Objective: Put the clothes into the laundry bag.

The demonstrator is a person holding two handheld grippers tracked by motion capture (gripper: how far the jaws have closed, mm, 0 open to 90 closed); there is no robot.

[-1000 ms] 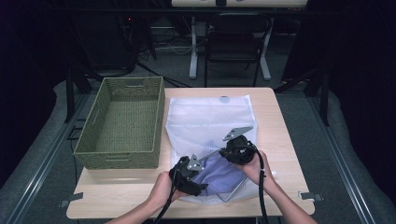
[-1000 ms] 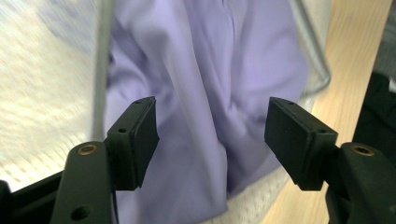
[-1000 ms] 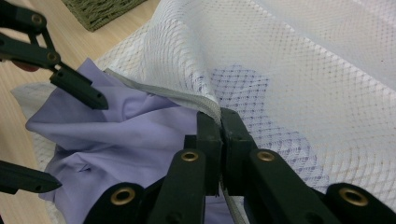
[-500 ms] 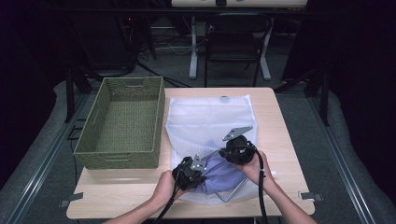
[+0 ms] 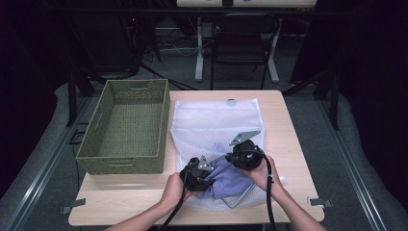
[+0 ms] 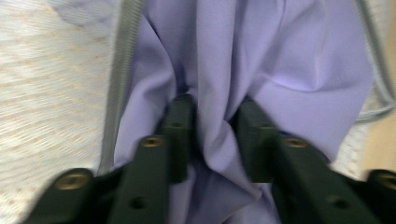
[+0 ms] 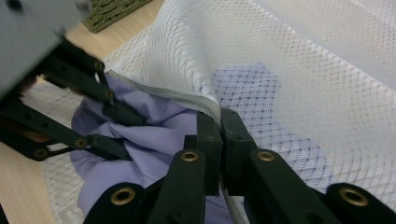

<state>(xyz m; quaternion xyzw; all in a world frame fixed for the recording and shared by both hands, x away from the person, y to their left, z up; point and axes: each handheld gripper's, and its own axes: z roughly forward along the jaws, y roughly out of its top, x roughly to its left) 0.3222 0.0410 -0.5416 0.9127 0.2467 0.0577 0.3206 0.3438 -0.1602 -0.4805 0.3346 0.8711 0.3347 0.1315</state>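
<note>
A white mesh laundry bag lies on the wooden table, its zippered mouth toward the near edge. A lavender cloth sits half in that mouth. My left gripper is shut on a fold of the lavender cloth, jaws pinching the fabric from both sides. My right gripper is shut on the bag's zippered edge and lifts it above the cloth. The right gripper view also takes in the left gripper at left. Some cloth shows through the mesh.
An empty green woven basket stands on the table's left side, touching the bag's left edge. Bare wood runs along the right side and the near edge. Beyond the table are a dark chair and floor cables.
The left gripper has moved right and forward with the lavender cloth, pushing it further toward the bag's mouth. The right gripper has held the bag's edge in place.
</note>
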